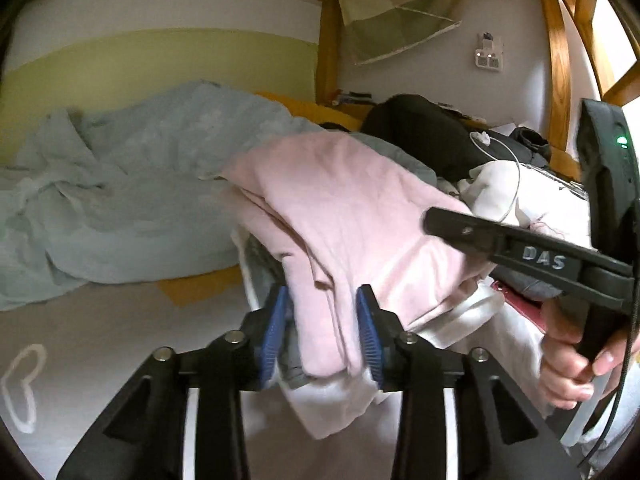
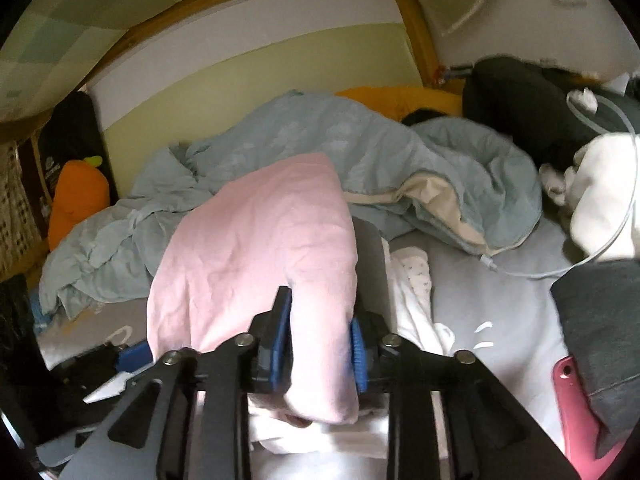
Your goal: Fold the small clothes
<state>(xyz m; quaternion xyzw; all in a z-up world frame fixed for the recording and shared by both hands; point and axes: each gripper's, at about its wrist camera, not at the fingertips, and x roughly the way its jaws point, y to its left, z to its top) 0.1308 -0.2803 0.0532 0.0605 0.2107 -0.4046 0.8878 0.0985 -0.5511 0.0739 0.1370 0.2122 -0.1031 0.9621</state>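
Note:
A pale pink garment [image 1: 352, 208] lies folded over a small stack of white and grey clothes [image 1: 332, 404] on the bed. My left gripper [image 1: 322, 328] straddles its near edge. The blue pads stand apart, a gap shows at the left pad, and the pink fold sits loosely between them. My right gripper [image 2: 318, 344] straddles another part of the pink garment [image 2: 256, 240], whose fold bulges between its parted pads. A hand [image 1: 568, 360] holds the right gripper, seen in the left wrist view at the right with one long finger [image 1: 500, 240] over the cloth.
A rumpled blue-grey duvet [image 2: 320, 148] fills the bed behind the stack. Black clothing [image 1: 432, 128], white clothes and a white cable [image 2: 540, 272] lie at the right, beside a pink flat object [image 2: 572, 392]. An orange carrot plush [image 2: 76, 196] sits at the far left. Wooden bed posts frame the back.

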